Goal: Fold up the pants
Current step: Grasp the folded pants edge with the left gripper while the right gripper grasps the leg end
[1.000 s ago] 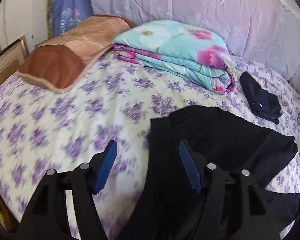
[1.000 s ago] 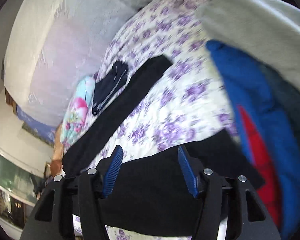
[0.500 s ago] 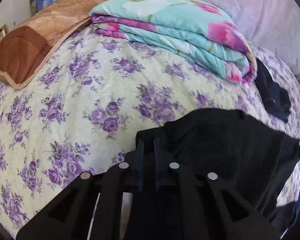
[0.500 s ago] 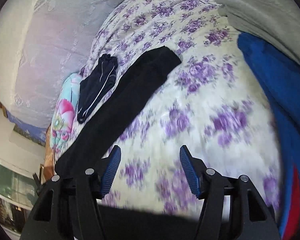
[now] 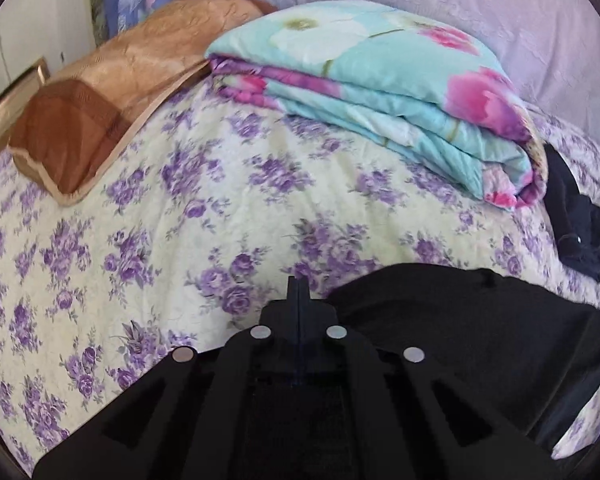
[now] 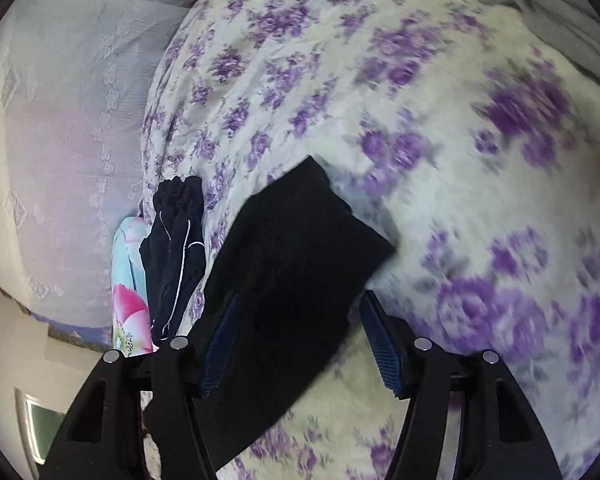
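The left gripper, spread a second ago, now has its fingers pressed together at the black pants' edge on the bed; the right gripper, closing, has newly reached a leg end between its fingers, readying a fold.

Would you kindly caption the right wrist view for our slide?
Right gripper, jaws closing, straddles a leg end of the black pants on the floral bedspread.

Your left tool is matte black plastic with four round silver screws, and your right tool matches, carrying ribbed blue pads.
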### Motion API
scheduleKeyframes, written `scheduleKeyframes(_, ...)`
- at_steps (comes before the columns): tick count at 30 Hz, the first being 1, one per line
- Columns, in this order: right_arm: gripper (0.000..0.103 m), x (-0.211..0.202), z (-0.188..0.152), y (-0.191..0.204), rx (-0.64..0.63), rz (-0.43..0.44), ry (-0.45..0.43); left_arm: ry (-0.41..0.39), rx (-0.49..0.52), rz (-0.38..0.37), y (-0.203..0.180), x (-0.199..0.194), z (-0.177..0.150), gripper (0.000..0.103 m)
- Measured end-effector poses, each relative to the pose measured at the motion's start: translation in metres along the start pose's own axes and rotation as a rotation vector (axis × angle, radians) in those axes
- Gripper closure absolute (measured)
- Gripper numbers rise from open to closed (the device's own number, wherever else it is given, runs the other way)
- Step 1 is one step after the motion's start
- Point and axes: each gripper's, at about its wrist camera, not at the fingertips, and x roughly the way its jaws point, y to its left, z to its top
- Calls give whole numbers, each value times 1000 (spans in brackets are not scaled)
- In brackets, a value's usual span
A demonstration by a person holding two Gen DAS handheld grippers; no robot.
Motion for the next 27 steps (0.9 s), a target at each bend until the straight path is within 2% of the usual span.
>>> scheduleKeyframes(1, 72, 0, 1, 4, -45, -26, -13, -17, 20, 13, -5, -3, -2, 103)
scheduleKeyframes(2, 82, -1, 1, 6, -76, -37, -18, -35, 39, 34, -11, -7, -4, 103)
scheduleKeyframes(5, 88, -12, -2, 11, -139, -59, -48, -77, 101, 85, -25, -14, -8, 103)
scheduleKeyframes(8, 89, -33, -5, 17, -198, -70, -81, -89, 143, 104, -35, -17, -10, 103)
scheduleKeyframes(12, 88, -44, -7, -2, -181, -104, -46, -100, 166, 110, -42, -18, -11, 103)
scheduleKeyframes(14, 84, -31, -10, -19, -163, -141, 47, -94, 166, 109, -43, -16, -12, 103)
scheduleKeyframes(15, 82, -32, -14, -25, -153, -133, 55, -88, 163, 108, -42, -15, -12, 103)
scheduleKeyframes(16, 77, -38, -15, -27, -143, -108, 50, -78, 154, 105, -41, -14, -12, 103)
scheduleKeyframes(17, 67, -45, -17, -25, -141, -107, 37, -69, 141, 99, -37, -14, -12, 103)
scheduleKeyframes(19, 54, -63, -20, -20, -154, -116, -3, -53, 108, 68, -28, -17, -12, 93)
scheduleKeyframes(21, 53, -81, -20, -14, -178, -126, -26, -49, 69, 29, -16, -22, -11, 79)
scheduleKeyframes(24, 49, -100, -18, -9, -202, -133, -62, -8, 46, -20, -5, -19, -11, 78)
scheduleKeyframes(27, 46, -102, -8, -6, -203, -123, -86, 37, 69, -36, -8, -8, -13, 78)
